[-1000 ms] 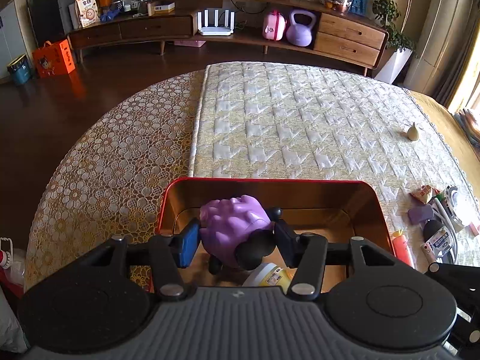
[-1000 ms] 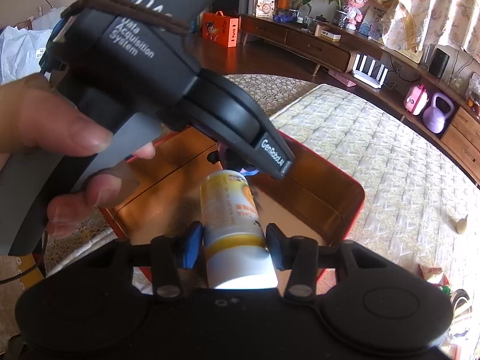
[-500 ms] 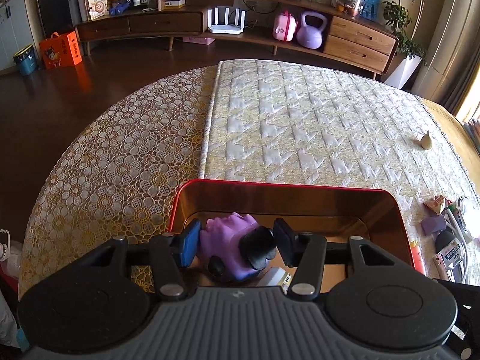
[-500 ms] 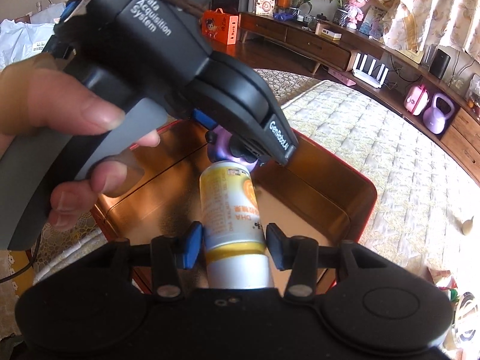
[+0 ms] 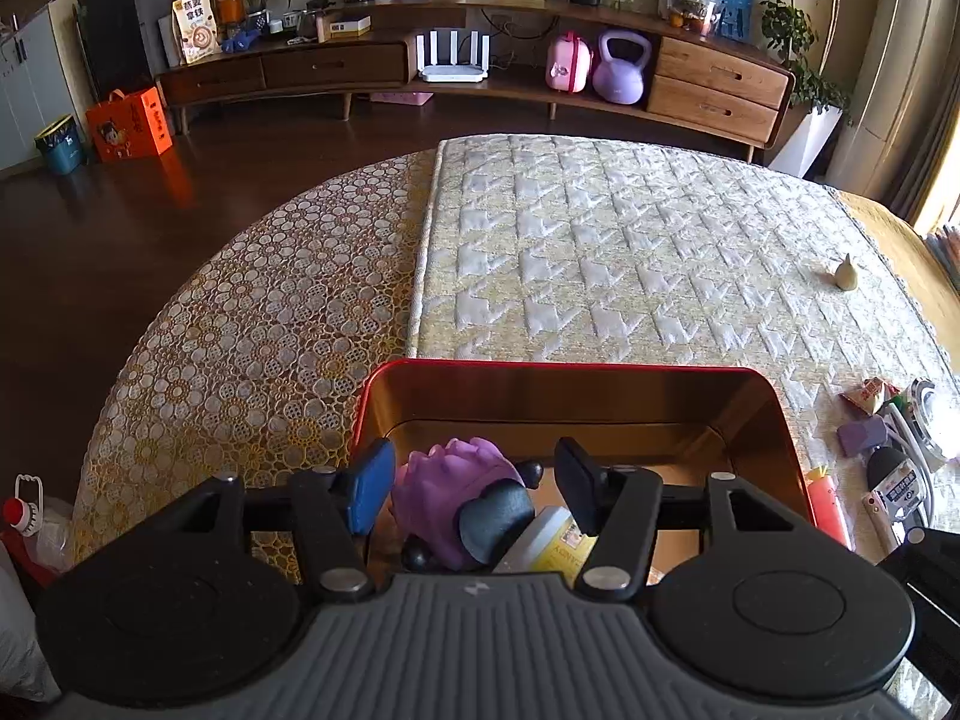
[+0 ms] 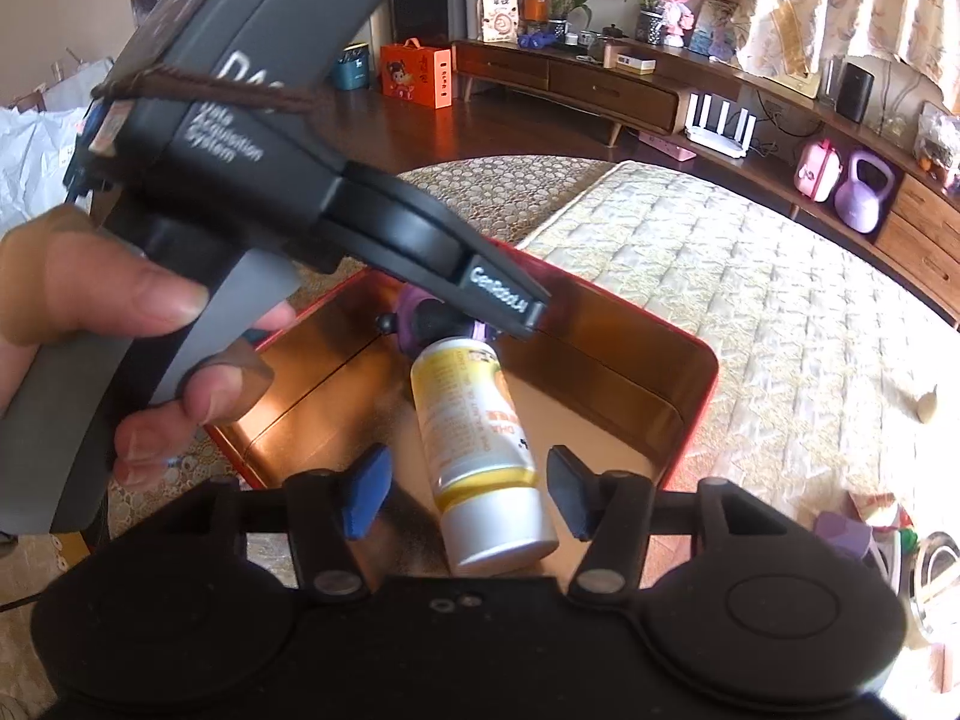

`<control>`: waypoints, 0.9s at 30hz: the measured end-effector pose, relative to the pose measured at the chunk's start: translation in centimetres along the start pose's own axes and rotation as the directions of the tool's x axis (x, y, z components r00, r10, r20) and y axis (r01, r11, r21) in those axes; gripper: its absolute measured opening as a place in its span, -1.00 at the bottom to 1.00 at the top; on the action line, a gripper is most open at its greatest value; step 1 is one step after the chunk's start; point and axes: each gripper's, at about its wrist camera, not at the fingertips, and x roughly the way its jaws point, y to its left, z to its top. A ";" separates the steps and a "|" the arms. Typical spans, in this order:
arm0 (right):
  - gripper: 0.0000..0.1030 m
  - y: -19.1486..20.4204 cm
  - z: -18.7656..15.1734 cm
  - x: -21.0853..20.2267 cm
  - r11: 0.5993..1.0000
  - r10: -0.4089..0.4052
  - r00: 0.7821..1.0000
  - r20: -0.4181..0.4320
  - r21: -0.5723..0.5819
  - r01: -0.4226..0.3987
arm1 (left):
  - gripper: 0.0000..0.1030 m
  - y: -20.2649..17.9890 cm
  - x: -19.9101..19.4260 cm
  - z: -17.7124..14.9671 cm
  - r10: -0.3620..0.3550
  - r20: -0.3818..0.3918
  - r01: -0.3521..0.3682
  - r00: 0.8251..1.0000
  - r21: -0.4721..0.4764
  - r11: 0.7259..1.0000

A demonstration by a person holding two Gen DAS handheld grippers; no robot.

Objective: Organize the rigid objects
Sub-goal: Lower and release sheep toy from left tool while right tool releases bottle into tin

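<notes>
The purple toy [image 5: 456, 492] and the can [image 6: 480, 450] lie in the red tin [image 5: 570, 387] on the bed [image 5: 630, 252], the toy's underside hidden. The left gripper [image 5: 474, 489] and right gripper [image 6: 465, 489] hover over them, jaws spread wide, gripping nothing. A hand [image 6: 120, 330] holds the left gripper's handle, lettered "GenRobot.AI", blurred.

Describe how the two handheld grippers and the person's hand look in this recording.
Each gripper, left and right, has a black body with two round discs and silver pivot bolts; one of the jaws is padded blue, the other black. Seen from the right wrist, the left unit has a grey housing with white lettering, a brown cord and a grey handle. The bare hand shows no sleeve.
</notes>
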 end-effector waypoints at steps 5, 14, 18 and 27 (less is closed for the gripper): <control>0.22 -0.2 0.0 -1.7 1.000 0.004 1.000 0.025 0.018 -0.004 | 0.25 -0.4 -1.6 -0.3 -0.003 0.021 0.002 1.000 0.009 1.000; 0.38 -0.8 -0.3 -4.9 0.998 -0.005 0.999 0.034 0.063 0.003 | 0.29 -1.6 -5.2 -1.1 -0.015 0.069 0.012 0.998 0.044 0.999; 0.45 -1.1 -0.2 -6.0 0.996 -0.004 0.999 0.041 0.089 0.001 | 0.40 -2.2 -6.6 -1.6 -0.029 0.078 0.025 0.997 0.047 0.999; 0.71 -1.7 -1.6 -9.2 0.990 -0.025 0.997 0.073 0.139 0.015 | 0.55 -3.9 -9.8 -2.9 -0.073 0.106 0.066 0.992 0.064 0.996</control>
